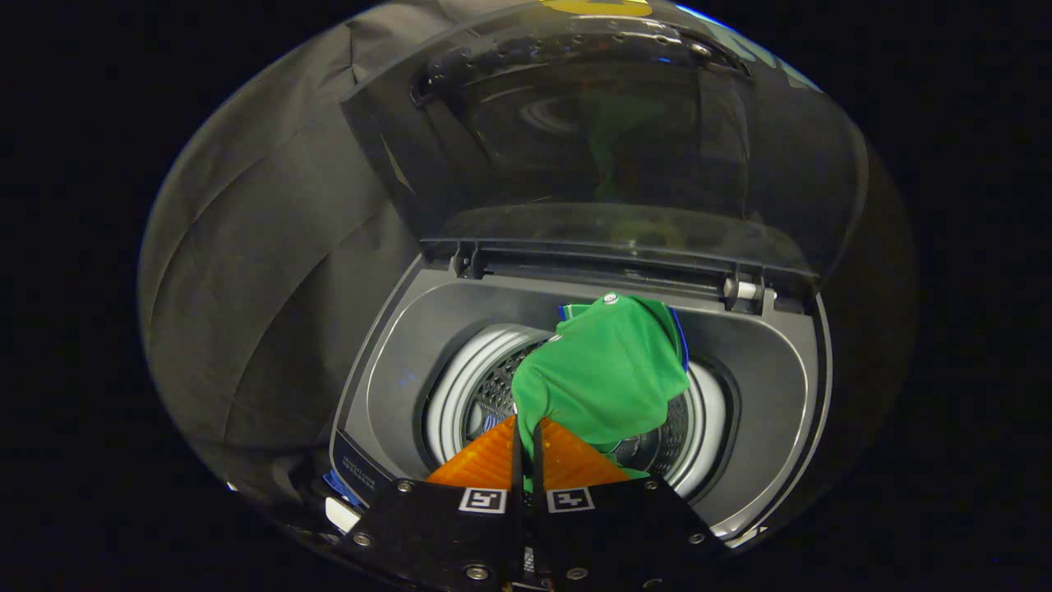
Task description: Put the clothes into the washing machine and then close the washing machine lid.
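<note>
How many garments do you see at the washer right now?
1. A green garment is pinched in the hand-held gripper, hanging over the open drum with the lid up. It may hide others deeper in the drum.

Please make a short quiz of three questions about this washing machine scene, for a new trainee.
1. True or false: the washing machine lid is closed.
2. What does the gripper hold? A) green garment B) towel C) nothing
3. Fill in: the garment hangs over the open ____.

Key: 1 false, the lid stands upright. 2 A, both orange fingers pinch its cloth. 3 drum.
</note>
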The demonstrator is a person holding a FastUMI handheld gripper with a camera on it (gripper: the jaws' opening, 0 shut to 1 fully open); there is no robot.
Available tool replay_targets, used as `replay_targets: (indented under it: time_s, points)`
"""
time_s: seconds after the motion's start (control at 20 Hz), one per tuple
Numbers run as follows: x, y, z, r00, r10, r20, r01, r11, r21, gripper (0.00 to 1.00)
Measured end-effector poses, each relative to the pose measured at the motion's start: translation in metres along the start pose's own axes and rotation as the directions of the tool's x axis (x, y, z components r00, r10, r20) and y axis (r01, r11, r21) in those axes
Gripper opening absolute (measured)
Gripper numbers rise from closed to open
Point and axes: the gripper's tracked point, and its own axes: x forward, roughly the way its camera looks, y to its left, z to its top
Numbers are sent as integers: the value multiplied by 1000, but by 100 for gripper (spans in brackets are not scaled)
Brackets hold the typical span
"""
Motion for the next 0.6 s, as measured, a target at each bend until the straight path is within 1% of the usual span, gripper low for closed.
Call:
replay_targets:
  time_s: [0.05, 0.15, 0.35, 0.4, 0.5, 0.6]
  points:
    - [0, -4, -1, 1000, -15, 5, 15, 1000, 5, 7]
    - [-1, -13, -1, 999, -44, 15, 43, 999, 12, 19]
    - [0, -26, 2, 997, -72, 40, 73, 997, -4, 81]
    - [-7, -25, 5, 996, -70, 52, 71, 997, -13, 96]
    - [-14, -23, 13, 994, -55, 91, 58, 998, -31, 96]
    - [-26, -19, 29, 987, -37, 156, 45, 998, -48, 96]
